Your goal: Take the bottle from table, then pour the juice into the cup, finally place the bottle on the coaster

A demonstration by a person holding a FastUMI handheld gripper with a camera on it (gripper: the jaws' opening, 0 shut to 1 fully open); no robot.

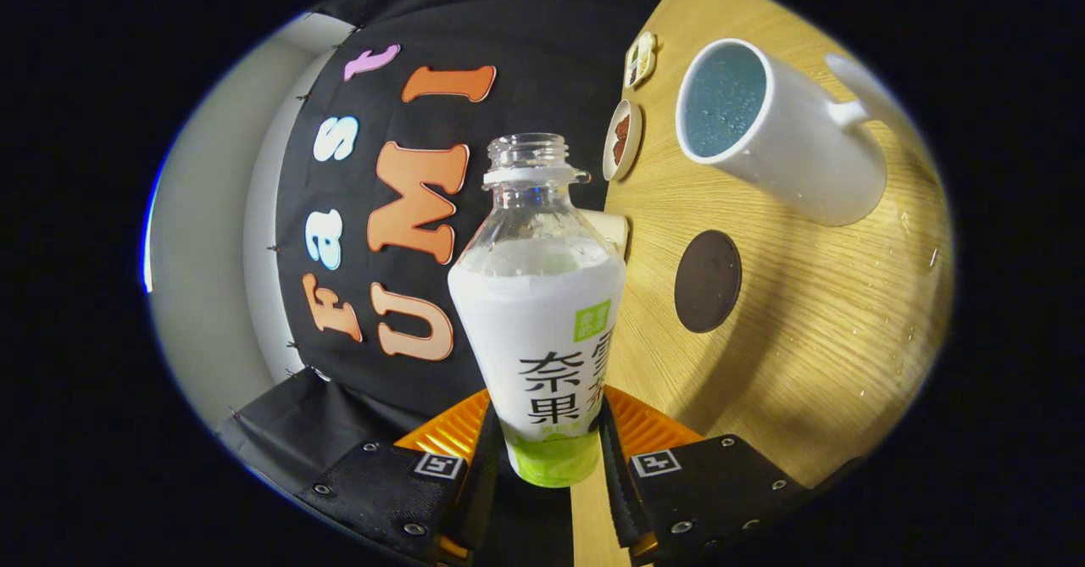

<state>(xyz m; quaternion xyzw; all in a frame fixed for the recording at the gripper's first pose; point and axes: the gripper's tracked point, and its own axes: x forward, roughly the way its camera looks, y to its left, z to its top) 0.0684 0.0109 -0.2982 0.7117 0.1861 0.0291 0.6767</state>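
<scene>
1. My gripper (549, 453) pinches the bottle (542, 313) low on its body, one finger pressed on either side; the bottle's mouth is uncapped.
2. The view is rolled, so the wooden table (814, 330) stands to the right.
3. The white cup (776, 126) lies beyond the bottle to the right; the dark round coaster (708, 281) sits nearer, between the two.

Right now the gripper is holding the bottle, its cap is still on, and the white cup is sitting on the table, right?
Not quite. In the gripper view the bottle has no cap: its neck is open. The rest holds: the gripper has both fingers pressed on the bottle, and the white cup sits on the table.
</scene>
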